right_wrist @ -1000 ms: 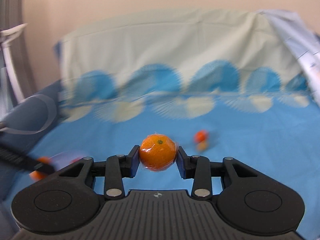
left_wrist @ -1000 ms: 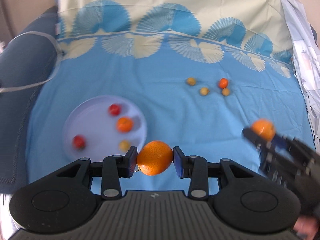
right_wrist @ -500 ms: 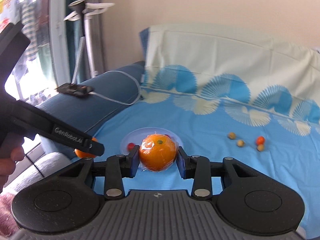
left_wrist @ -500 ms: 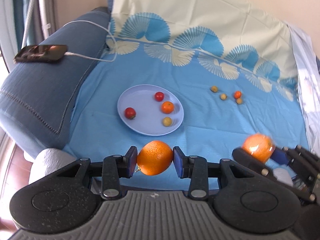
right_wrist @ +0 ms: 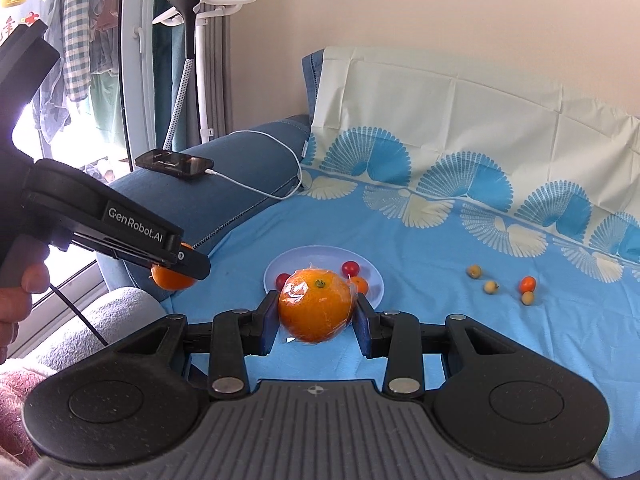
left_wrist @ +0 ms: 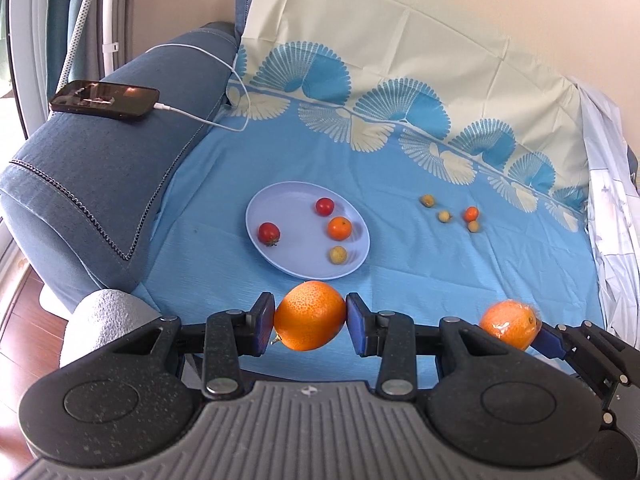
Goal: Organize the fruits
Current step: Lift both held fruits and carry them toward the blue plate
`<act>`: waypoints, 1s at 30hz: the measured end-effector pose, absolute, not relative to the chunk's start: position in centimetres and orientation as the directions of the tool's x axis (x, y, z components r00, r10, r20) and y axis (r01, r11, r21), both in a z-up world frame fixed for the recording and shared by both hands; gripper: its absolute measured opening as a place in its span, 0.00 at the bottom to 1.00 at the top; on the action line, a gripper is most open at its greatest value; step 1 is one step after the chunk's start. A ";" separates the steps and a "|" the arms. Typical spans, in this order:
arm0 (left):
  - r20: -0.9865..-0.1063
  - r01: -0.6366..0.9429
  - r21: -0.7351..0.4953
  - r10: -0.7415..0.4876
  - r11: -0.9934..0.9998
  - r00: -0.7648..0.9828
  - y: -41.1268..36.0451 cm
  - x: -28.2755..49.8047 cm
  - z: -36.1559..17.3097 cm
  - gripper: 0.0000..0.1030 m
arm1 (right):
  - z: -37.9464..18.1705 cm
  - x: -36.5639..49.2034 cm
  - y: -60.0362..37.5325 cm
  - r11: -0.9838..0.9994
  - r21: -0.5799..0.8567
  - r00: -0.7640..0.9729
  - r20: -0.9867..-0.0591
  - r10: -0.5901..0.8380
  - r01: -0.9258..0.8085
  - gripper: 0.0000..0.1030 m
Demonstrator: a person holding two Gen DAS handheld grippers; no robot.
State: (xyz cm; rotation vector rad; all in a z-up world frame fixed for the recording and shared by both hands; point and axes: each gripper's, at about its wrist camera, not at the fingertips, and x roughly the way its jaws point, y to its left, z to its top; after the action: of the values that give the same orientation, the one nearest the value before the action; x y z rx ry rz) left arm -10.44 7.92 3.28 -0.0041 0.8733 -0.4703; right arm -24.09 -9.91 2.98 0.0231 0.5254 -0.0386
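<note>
Oranges fill both grippers above the near edge of a blue fan-patterned cloth (left_wrist: pixel 400 216) spread over a sofa; the left gripper (left_wrist: pixel 310 322) pinches a bare orange (left_wrist: pixel 309 315) between its blue pads, which press on the fruit's two sides; the right gripper (right_wrist: pixel 316 318) pinches a plastic-wrapped orange (right_wrist: pixel 317 306), stem end up, in the same way; in the left wrist view the wrapped orange shows at lower right, clear of the cloth, and in the right wrist view the bare orange shows at left, partly behind the left gripper's finger, with part of a hand (right_wrist: pixel 18 292) on that gripper's handle; a pale blue plate (left_wrist: pixel 280 256) lies on the cloth just beyond the grippers and holds two cherry tomatoes (left_wrist: pixel 324 206), a small orange fruit (left_wrist: pixel 339 227) and a small yellowish fruit (left_wrist: pixel 338 255), all apart from one another; to the right of the plate, well apart from it, four small fruits lie loose on the cloth: three yellowish ones (left_wrist: pixel 427 200) and one small orange-red one (left_wrist: pixel 471 213), the last touching or nearly touching a yellowish one; a dark phone (left_wrist: pixel 104 100) rests on the blue sofa arm (left_wrist: pixel 100 168) at left with a white cable (left_wrist: pixel 208 120) plugged in and trailing to the cloth's edge
</note>
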 end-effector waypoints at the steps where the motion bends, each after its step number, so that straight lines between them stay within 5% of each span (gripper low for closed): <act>1: -0.735 0.398 -0.192 -0.400 0.897 0.547 7.9 -10.3 3.2 0.42 | 3.0 -24.1 -10.0 0.999 0.013 0.863 -0.504 -0.033 0.046 0.39; 30: -0.749 0.356 -0.197 -0.374 0.914 0.546 7.8 -6.9 2.5 0.42 | 1.8 -21.9 -10.3 0.999 0.016 0.833 -0.553 -0.027 0.043 0.39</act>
State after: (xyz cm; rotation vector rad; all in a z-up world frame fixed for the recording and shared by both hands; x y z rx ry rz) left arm -6.95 7.82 2.49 -0.0224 0.8938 -0.4328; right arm -21.93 -10.30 1.76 0.0284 0.5860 -0.0367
